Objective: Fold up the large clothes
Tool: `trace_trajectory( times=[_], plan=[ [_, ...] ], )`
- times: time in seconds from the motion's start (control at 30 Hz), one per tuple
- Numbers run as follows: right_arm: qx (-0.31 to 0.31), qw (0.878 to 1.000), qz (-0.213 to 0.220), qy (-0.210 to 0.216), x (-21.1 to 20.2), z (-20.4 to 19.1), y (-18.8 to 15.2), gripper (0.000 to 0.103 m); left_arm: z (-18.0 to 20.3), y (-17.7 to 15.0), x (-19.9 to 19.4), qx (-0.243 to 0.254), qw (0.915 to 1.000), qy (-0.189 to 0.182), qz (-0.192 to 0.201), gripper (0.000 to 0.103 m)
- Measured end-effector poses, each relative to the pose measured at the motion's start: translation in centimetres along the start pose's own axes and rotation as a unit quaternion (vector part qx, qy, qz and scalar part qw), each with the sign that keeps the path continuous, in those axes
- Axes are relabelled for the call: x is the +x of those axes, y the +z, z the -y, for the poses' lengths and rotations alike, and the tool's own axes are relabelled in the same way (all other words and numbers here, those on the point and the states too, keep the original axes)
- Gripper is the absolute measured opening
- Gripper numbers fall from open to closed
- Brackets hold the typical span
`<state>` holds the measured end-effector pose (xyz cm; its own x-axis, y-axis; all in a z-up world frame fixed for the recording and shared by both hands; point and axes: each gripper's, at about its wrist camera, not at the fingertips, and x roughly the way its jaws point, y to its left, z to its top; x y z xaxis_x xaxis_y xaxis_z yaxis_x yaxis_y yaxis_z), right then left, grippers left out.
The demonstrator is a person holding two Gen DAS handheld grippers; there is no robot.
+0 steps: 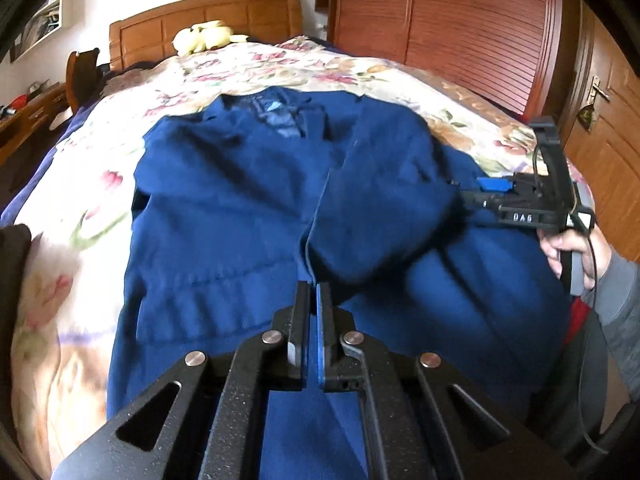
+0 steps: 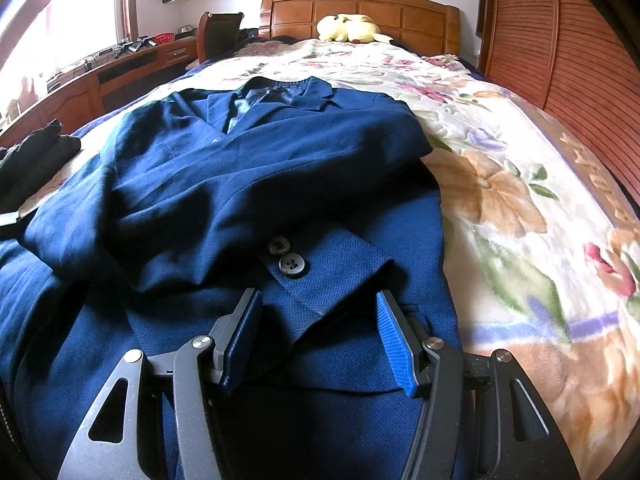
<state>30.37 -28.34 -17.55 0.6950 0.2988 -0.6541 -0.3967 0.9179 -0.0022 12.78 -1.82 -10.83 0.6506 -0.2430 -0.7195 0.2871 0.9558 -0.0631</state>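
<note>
Left-wrist view is showing the left gripper (image 1: 312, 292) pinching narrow on the blue jacket's (image 1: 240, 208) front edge at six o'clock; the right gripper (image 2: 318, 320), gaping wide, is hovering over the cuff (image 2: 320, 276); smoothing the sleeve flat on the floral blanket (image 2: 500, 184) should be helping.

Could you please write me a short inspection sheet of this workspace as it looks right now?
Surface: bed under a floral blanket.
Job's things: blue jacket lies face up, a sleeve folded across its front.
Clutter: yellow plush toy by the headboard; dark cloth beside the jacket.
Grippers: left gripper, jaws shut on a jacket fold; right gripper, jaws open over the sleeve cuff.
Cables: black cable on the right gripper.
Surroundings: wooden wardrobe, desk.
</note>
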Motion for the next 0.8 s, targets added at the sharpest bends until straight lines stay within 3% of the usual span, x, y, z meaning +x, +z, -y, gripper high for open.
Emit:
trace_trajectory(
  times=[0.4,0.57,0.8],
  plan=[
    [-0.002,1.000,0.002,-0.003,0.0,0.0,0.0,0.060,-0.5,-1.7,-2.0,-0.012,0.9999,0.004,0.009,0.003],
    [-0.024,1.000,-0.001,-0.015,-0.5,-0.8,0.5,0.060,-1.6,-2.3,-2.3,-0.016,0.9978,0.064,-0.006,0.003],
    [-0.081,0.996,0.043,0.019,-3.8,-5.0,3.4,0.060,-4.5,-4.0,-3.1,-0.046,0.9963,0.070,-0.019,0.006]
  ],
)
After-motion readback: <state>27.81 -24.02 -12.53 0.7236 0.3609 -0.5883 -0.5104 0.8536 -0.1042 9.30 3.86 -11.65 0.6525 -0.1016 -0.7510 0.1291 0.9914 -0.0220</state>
